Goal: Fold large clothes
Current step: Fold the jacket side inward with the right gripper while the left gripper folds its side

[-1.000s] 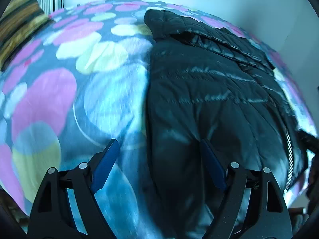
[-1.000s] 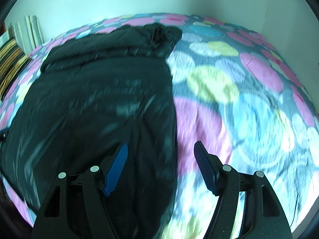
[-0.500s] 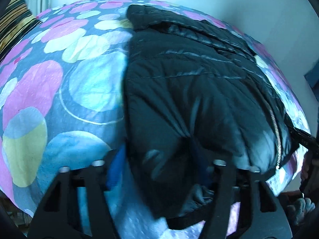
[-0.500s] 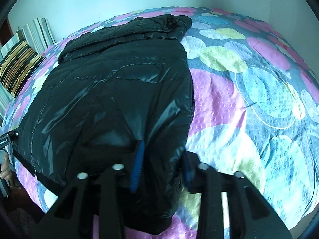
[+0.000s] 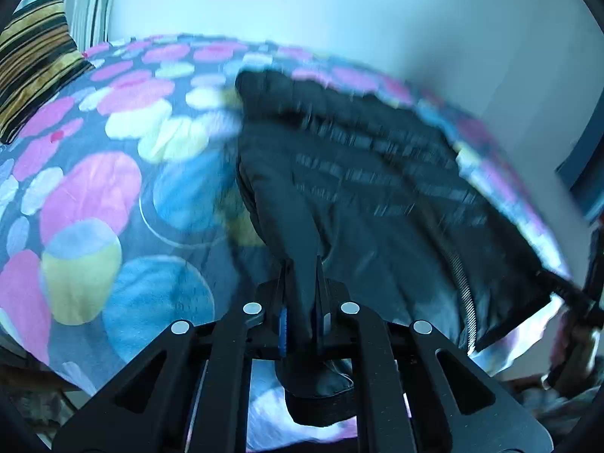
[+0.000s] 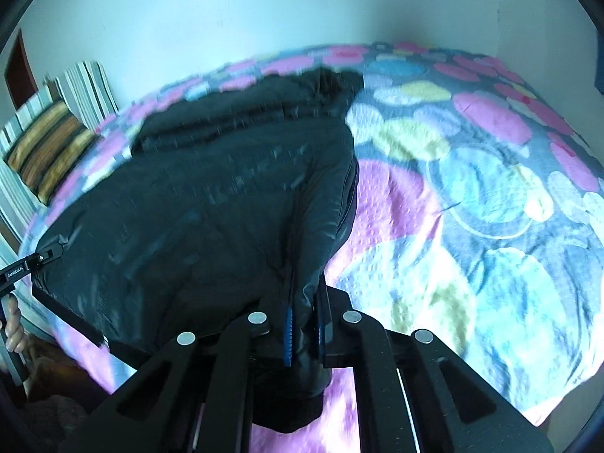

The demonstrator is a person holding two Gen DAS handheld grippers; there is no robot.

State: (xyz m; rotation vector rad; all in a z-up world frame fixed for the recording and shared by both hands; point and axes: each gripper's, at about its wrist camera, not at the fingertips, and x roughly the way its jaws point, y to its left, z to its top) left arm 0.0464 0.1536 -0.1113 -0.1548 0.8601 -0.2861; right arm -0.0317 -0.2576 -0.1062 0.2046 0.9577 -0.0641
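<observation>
A black quilted jacket (image 5: pixel 377 196) lies spread on a bed with a spotted cover (image 5: pixel 90 204). My left gripper (image 5: pixel 302 294) is shut on the jacket's near left hem corner, and a pinched fold rises between its fingers. In the right wrist view the same jacket (image 6: pixel 211 204) fills the left half of the picture. My right gripper (image 6: pixel 304 317) is shut on the jacket's near right hem corner. Both corners are lifted off the cover. The other gripper (image 6: pixel 41 258) shows at the left edge, holding the far hem corner, with a hand (image 6: pixel 13 324) below it.
Striped pillows (image 5: pixel 41 56) lean at the head of the bed by the pale wall (image 5: pixel 339 11); they appear again in the right wrist view as pillows (image 6: pixel 49 143). The bed cover (image 6: pixel 490 207) stretches bare to the right of the jacket. The bed's near edge runs just below both grippers.
Both grippers went from open over the jacket's hem to shut on it. Both have since risen and pulled back, lifting the hem corners off the cover.
</observation>
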